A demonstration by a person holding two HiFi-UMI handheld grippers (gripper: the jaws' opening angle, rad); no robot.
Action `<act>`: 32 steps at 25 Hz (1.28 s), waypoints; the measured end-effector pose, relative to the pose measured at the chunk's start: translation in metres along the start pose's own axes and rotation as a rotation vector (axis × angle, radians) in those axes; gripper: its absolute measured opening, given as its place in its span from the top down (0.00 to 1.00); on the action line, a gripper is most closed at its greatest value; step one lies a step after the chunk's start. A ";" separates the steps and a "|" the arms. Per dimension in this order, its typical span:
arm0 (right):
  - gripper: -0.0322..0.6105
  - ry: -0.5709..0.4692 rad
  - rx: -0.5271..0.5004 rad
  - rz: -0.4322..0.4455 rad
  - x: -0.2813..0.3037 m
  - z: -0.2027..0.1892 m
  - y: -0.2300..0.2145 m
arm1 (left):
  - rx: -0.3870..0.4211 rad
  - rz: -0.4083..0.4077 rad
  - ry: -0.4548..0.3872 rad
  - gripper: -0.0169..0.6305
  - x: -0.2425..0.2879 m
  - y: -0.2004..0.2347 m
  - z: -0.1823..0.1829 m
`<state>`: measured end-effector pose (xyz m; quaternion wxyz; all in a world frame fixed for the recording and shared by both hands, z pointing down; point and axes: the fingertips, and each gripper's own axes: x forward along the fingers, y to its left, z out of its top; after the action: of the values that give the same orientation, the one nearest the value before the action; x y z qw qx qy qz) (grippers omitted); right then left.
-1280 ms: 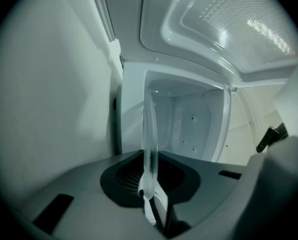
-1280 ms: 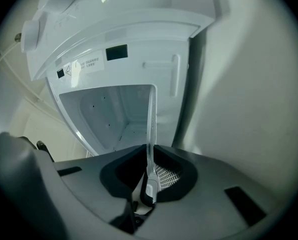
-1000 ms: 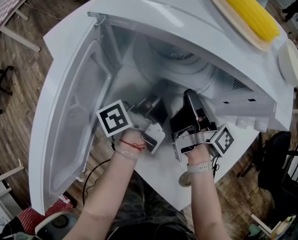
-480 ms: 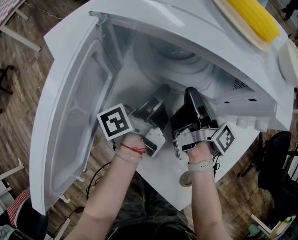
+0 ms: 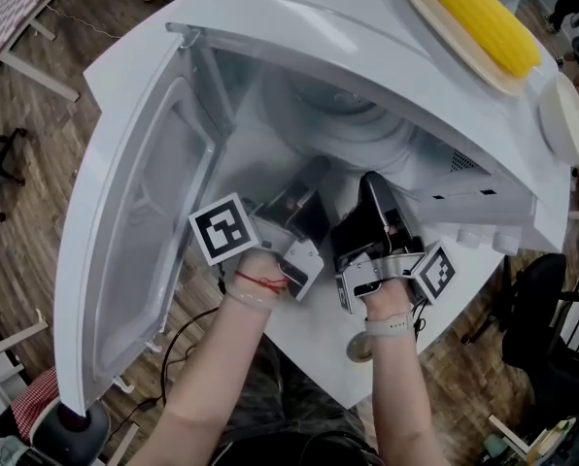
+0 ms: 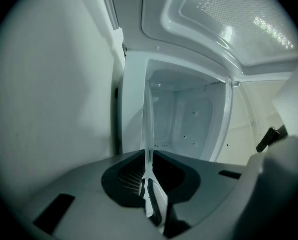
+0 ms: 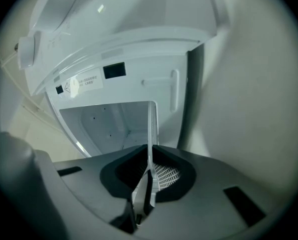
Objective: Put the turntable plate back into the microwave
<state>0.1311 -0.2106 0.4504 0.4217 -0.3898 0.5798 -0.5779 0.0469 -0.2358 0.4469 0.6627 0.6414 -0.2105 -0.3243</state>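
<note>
Grip on turntable plate (image 5: 353,129) with both tools. Clamped left gripper (image 5: 304,200) tight on the clear glass rim at near left, and right gripper (image 5: 372,200) likewise at near right, fingers pressed onto the thin edge. Held the plate at the mouth of the microwave (image 5: 270,27), partly inside the cavity, with door (image 5: 134,221) swung wide to the left. Saw corn (image 5: 474,17) lying on top at far right.

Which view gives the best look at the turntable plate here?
The head view: the turntable plate shows its round face there, partly inside the microwave. The left and right gripper views catch only its thin glass edge, clamped between the jaws.
</note>
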 end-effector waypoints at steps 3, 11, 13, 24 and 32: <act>0.88 0.004 0.000 -0.008 -0.002 -0.001 -0.003 | 0.007 0.004 0.004 0.90 -0.001 0.003 -0.001; 0.88 0.034 -0.030 -0.006 -0.005 -0.007 -0.002 | 0.007 -0.009 -0.024 0.90 -0.004 0.001 -0.001; 0.88 0.051 -0.041 -0.011 -0.006 -0.011 -0.003 | 0.006 -0.006 -0.031 0.90 -0.007 0.001 -0.002; 0.88 0.061 -0.043 -0.010 -0.008 -0.014 -0.004 | 0.013 -0.025 -0.045 0.90 -0.017 -0.002 -0.009; 0.88 0.052 -0.061 -0.019 -0.004 -0.013 -0.004 | 0.041 -0.009 0.007 0.90 -0.026 -0.001 -0.026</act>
<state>0.1202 -0.2023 0.4544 0.3887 -0.3927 0.6043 -0.5740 0.0464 -0.1989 0.4473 0.6486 0.6571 -0.2116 -0.3207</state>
